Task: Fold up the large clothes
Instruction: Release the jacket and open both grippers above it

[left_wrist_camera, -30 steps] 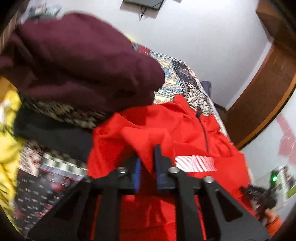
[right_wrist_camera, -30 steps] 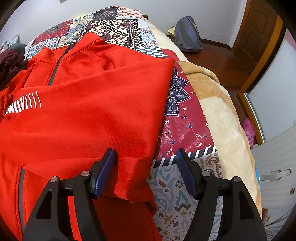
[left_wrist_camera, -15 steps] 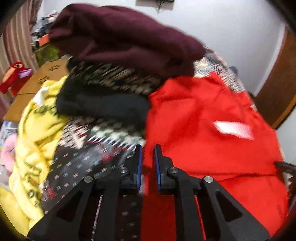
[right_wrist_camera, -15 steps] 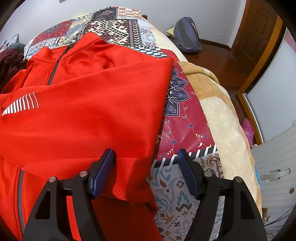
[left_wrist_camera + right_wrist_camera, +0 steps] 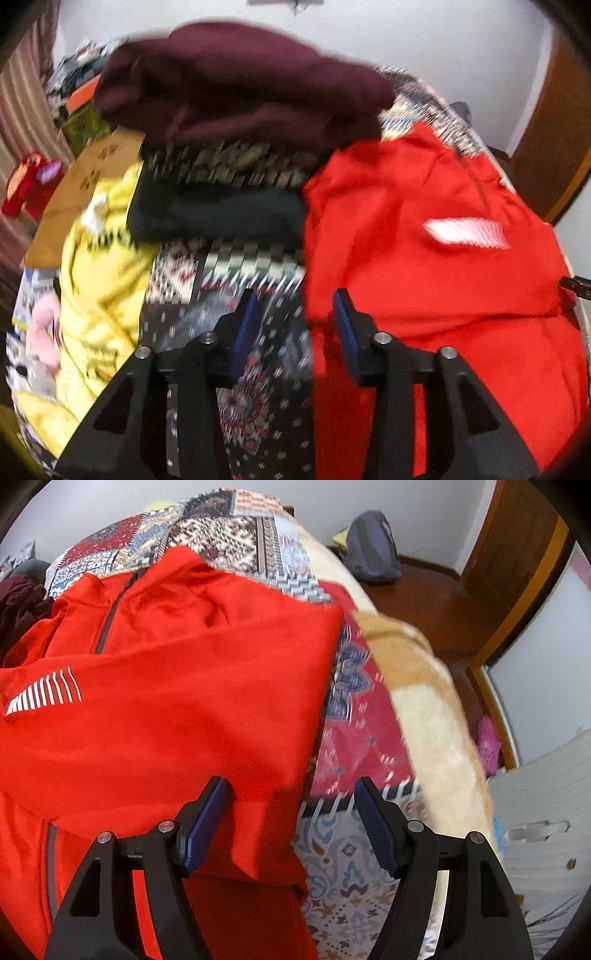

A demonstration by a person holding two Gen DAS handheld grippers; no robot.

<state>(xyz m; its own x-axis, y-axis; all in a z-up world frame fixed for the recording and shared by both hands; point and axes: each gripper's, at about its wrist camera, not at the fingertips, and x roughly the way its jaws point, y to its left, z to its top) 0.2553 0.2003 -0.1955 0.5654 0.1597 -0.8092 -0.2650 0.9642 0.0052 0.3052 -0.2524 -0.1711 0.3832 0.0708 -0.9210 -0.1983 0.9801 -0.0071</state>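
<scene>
On patterned bedspread (image 5: 369, 746): red jacket (image 5: 177, 701) lying partly folded, sides tucked, lengthwise fold pending. Left gripper (image 5: 297, 325) and right gripper (image 5: 291, 823) hovering, jaws released, gripping nothing.

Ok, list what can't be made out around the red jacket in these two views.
- Left wrist view: red jacket blurred by motion; its white logo unreadable.
- Left wrist view: the jacket's lower hem hidden behind the left gripper.
- Right wrist view: the jacket's left side cut off by the frame edge; its near corner partly hidden behind the right gripper.
</scene>
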